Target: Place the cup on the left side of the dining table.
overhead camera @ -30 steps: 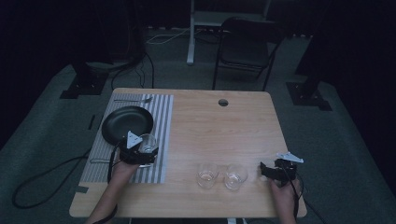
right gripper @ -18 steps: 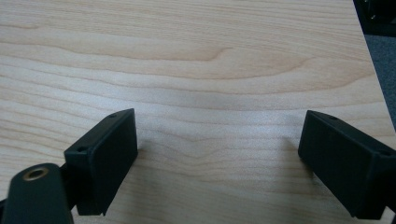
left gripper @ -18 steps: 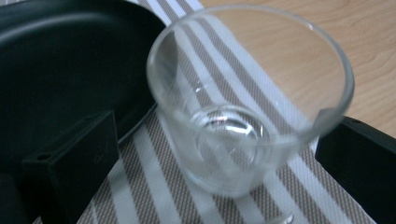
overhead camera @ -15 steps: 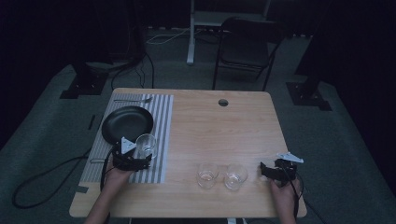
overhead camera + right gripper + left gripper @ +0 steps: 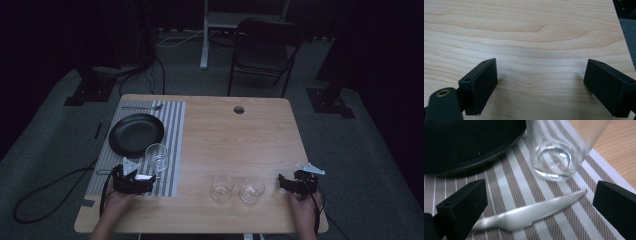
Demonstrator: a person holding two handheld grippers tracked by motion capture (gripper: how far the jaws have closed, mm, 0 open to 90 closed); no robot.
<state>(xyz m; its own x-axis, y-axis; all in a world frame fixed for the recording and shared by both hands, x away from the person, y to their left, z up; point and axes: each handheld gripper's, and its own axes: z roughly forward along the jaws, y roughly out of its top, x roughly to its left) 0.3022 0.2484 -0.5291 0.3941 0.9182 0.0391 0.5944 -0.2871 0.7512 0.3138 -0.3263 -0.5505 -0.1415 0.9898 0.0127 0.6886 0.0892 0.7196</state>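
Glass [image 5: 157,155] upright on striped mat [image 5: 171,125], just beside black plate [image 5: 136,134], toward person's side. Knife [image 5: 529,214] flat on mat, just in front of glass base, serrated edge facing camera in left gripper view. Left gripper [image 5: 150,178] jaws spread wide, empty, low over mat, knife lying between them, glass just beyond. Right gripper [image 5: 283,182] jaws spread, empty, over bare table [image 5: 240,135] near right edge. Two more glasses [image 5: 222,186] side by side on wood, between grippers, nearer right one.
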